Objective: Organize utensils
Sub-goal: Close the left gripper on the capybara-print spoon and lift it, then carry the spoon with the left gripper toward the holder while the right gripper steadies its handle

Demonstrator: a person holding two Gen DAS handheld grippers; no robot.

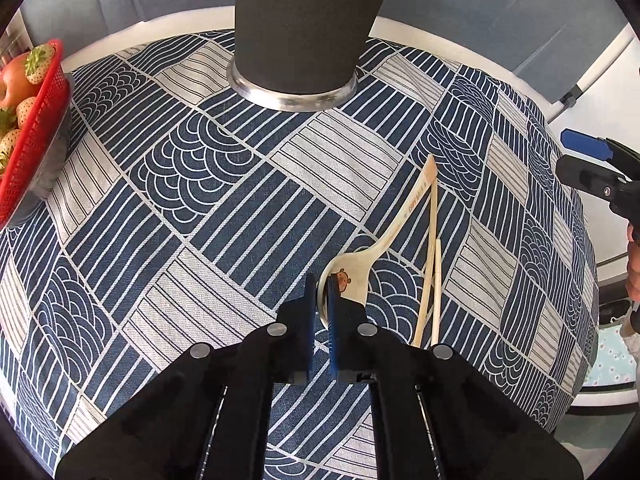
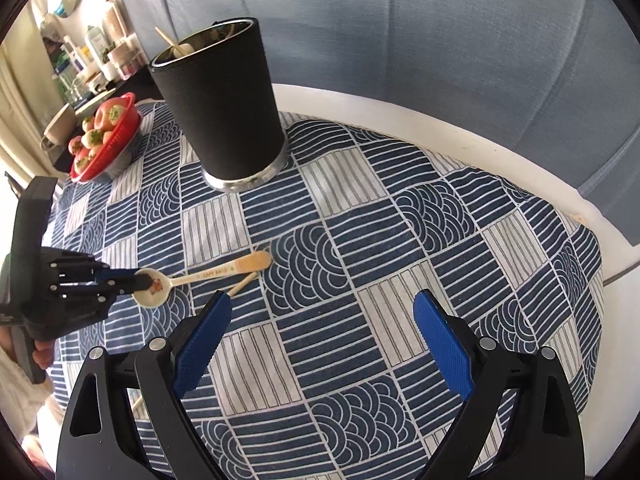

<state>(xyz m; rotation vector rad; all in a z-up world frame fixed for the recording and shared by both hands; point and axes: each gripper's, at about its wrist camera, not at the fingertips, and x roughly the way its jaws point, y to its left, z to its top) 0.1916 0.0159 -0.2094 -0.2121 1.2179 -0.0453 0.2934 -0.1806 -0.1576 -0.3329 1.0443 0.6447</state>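
A cream spoon (image 1: 384,236) with a bear picture lies on the patterned cloth, its handle pointing away. My left gripper (image 1: 321,292) is shut on the rim of its bowl; the right wrist view shows the same grip (image 2: 138,282) on the spoon (image 2: 208,276). Two wooden chopsticks (image 1: 431,256) lie just right of the spoon. A tall black utensil cup (image 1: 308,24) with a steel base stands at the back; in the right wrist view (image 2: 224,108) it holds several utensils. My right gripper (image 2: 322,304) is open and empty above the cloth.
A red basket of strawberries and an apple (image 1: 28,120) stands at the left edge, also in the right wrist view (image 2: 108,136). The blue and white tablecloth (image 1: 224,216) covers a round white table (image 2: 420,116). A blue sofa is behind.
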